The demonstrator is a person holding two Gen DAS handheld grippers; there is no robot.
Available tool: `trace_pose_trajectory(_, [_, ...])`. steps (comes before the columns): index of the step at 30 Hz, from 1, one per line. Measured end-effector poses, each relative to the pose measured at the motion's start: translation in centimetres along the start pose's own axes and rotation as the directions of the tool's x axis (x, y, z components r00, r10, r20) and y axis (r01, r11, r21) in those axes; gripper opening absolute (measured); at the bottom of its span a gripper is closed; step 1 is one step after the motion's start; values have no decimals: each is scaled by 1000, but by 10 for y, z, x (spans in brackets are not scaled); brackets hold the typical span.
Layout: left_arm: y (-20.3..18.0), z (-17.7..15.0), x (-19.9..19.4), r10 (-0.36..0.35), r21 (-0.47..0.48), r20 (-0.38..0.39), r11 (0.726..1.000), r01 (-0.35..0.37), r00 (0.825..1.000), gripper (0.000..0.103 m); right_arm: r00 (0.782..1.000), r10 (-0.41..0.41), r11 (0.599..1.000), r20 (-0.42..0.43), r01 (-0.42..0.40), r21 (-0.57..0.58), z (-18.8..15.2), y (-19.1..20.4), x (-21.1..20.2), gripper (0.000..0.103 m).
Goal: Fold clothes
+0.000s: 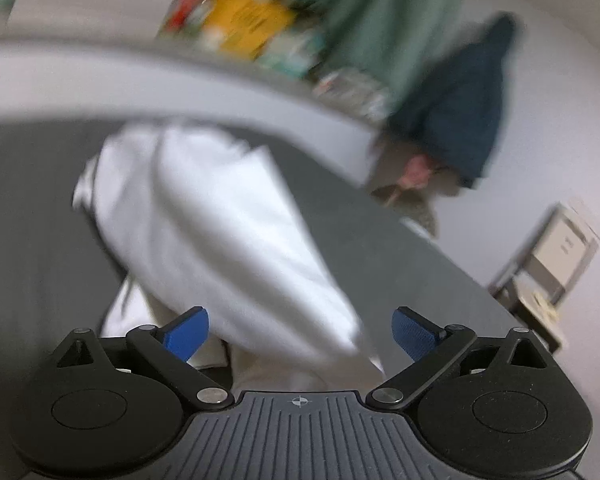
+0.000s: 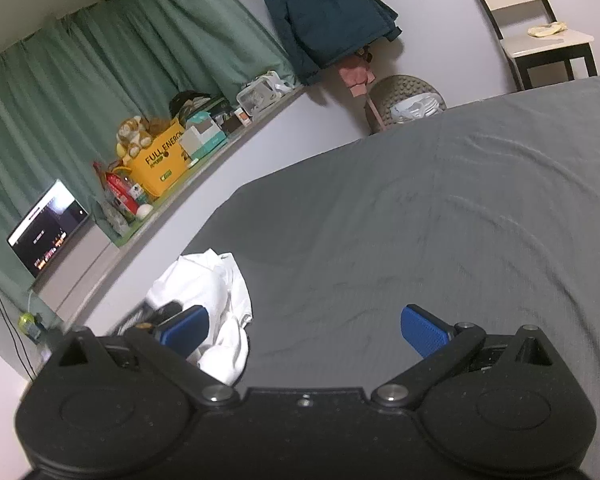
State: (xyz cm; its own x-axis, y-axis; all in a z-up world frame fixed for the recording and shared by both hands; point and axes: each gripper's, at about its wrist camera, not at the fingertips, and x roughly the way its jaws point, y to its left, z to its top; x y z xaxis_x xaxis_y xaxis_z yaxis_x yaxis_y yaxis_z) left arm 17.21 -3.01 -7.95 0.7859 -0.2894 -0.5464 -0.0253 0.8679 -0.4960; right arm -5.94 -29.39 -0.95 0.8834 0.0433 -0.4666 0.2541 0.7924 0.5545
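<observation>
A white garment point(image 1: 220, 220) lies bunched in a long heap on the grey bed sheet point(image 1: 40, 200); this view is blurred. My left gripper point(image 1: 300, 320) hovers over its near end, open, and the blue pads point(image 1: 188, 332) stand apart from the cloth. In the right wrist view the same white garment point(image 2: 216, 280) sits crumpled at the lower left, near the bed's edge. My right gripper point(image 2: 304, 320) is open over bare grey sheet point(image 2: 420, 220) with nothing between its fingers. Its left finger point(image 2: 188, 328) is just beside the garment.
A pale ledge point(image 2: 236, 140) beside the bed carries a yellow box point(image 2: 160, 160), a stuffed toy, small boxes and a lit laptop point(image 2: 48, 228). Green curtains hang behind it. A dark blue jacket point(image 2: 320, 12) hangs on the wall. A chair point(image 2: 540, 44) stands past the bed's far corner.
</observation>
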Motion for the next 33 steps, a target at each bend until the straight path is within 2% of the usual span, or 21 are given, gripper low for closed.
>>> trace_pose_trajectory(1, [7, 6, 15, 7, -74, -38, 997, -10, 999, 41, 1000, -1, 1000, -1, 1, -6, 0, 1, 1, 103])
trace_pose_trajectory(2, [16, 8, 29, -5, -165, -74, 986, -7, 997, 16, 1000, -2, 1000, -1, 2, -11, 0, 1, 1, 103])
trace_pose_trajectory(3, [22, 8, 40, -15, -240, -95, 971, -8, 995, 14, 1000, -1, 1000, 0, 1, -15, 0, 1, 2, 103])
trace_pose_trajectory(4, [21, 8, 44, -15, -258, -82, 966, -7, 997, 11, 1000, -1, 1000, 1, 1, -18, 1, 1, 3, 103])
trace_pose_trajectory(6, [1, 9, 42, -13, -154, -25, 988, 9, 1000, 8, 1000, 1, 1000, 6, 0, -25, 1, 0, 3, 103])
trace_pose_trajectory(7, [-18, 8, 36, -23, -27, 11, 999, 23, 1000, 8, 1000, 4, 1000, 9, -4, -28, 1, 0, 3, 103])
trace_pose_trajectory(8, [-36, 3, 27, -48, 86, 39, 995, 44, 998, 7, 1000, 5, 1000, 15, -5, -29, 2, -1, 2, 103])
trace_pose_trajectory(11, [-80, -20, 0, -204, 348, 43, 921, 177, 978, 6, 999, 6, 999, 53, -4, -34, 9, -3, -5, 103])
trace_pose_trajectory(13, [-100, -47, -26, -353, 454, -10, 832, 319, 936, 6, 995, 0, 999, 100, 4, -40, 17, -4, -13, 103])
trace_pose_trajectory(15, [-120, -79, -57, -451, 549, -109, 715, 432, 886, 6, 987, -17, 999, 158, 24, -45, 26, -8, -25, 103])
trace_pose_trajectory(17, [-130, -116, -86, -520, 544, -265, 615, 571, 812, 6, 976, -39, 998, 214, 50, -46, 36, -13, -37, 103])
trace_pose_trajectory(19, [-133, -157, -111, -539, 497, -433, 526, 690, 723, 6, 966, -66, 996, 249, 79, -40, 46, -21, -47, 103])
trace_pose_trajectory(21, [-134, -197, -127, -496, 459, -583, 453, 764, 644, 7, 965, -94, 994, 246, 107, -38, 53, -29, -49, 103])
trace_pose_trajectory(23, [-139, -218, -134, -442, 456, -660, 407, 791, 608, 7, 969, -126, 989, 215, 140, -53, 55, -32, -45, 103])
trace_pose_trajectory(25, [-145, -223, -137, -398, 484, -671, 404, 776, 625, 7, 973, -157, 982, 172, 172, -79, 57, -34, -39, 103])
trace_pose_trajectory(26, [-147, -222, -137, -378, 501, -664, 415, 759, 645, 8, 977, -169, 978, 127, 182, -105, 57, -33, -33, 103])
trace_pose_trajectory(27, [-148, -220, -137, -359, 515, -655, 432, 740, 665, 16, 981, -178, 974, 75, 187, -131, 57, -31, -25, 103])
trace_pose_trajectory(28, [-148, -216, -138, -339, 521, -642, 465, 715, 688, 23, 983, -182, 971, 29, 184, -154, 56, -29, -19, 103])
trace_pose_trajectory(30, [-145, -207, -145, -303, 532, -600, 539, 653, 740, 71, 983, -179, 967, -46, 167, -194, 53, -24, -7, 103])
trace_pose_trajectory(32, [-132, -190, -150, -311, 526, -542, 599, 604, 781, 89, 978, -182, 959, -100, 154, -237, 46, -17, 5, 103])
trace_pose_trajectory(33, [-124, -180, -154, -326, 517, -508, 624, 585, 797, 89, 977, -180, 956, -117, 145, -256, 42, -14, 9, 103])
